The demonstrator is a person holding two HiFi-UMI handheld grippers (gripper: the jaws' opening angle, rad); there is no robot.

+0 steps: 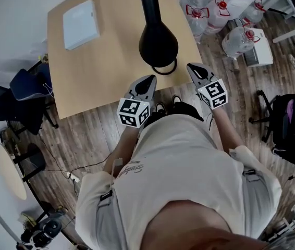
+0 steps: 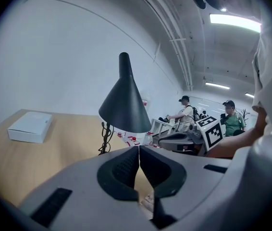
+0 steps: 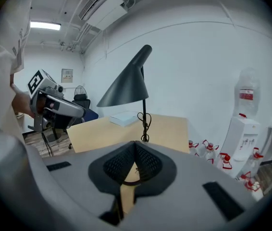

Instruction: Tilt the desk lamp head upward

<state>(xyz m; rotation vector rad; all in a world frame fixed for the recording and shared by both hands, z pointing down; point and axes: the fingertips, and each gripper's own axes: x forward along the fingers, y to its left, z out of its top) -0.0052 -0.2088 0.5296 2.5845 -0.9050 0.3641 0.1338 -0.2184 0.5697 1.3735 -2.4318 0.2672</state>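
Both grippers are up at the near edge of the table point(image 1: 85, 87) and neither has touched the lamp. The lamp head point(image 1: 158, 45), a black cone, hangs over the table dead ahead of the person at 12 o'clock, with its open mouth facing down.

The left gripper point(image 1: 150, 79) sits just short of the shade's rim at about 6 o'clock from it. Its jaws are pressed together with nothing between them. The right gripper point(image 1: 193, 67) is off at roughly 4 o'clock from the shade, also pinched closed and empty. From the right gripper view you can see the thin stem point(image 3: 143, 112) rising from the table, with a cord point(image 3: 145, 121) looped round its lower part. A white box point(image 1: 81, 24) lies far back at 10 o'clock, well clear.

As I see it, the jaws have to part first, because closed tips can only nudge. I would have 1 gripper take the shade's lower rim, where the leverage looks best. The other should steady the stem low down, clear of the cord, since that slim stand looks easy to tip. Then lift the rim slowly so the head turns at its joint and the whole lamp doesn't slide.
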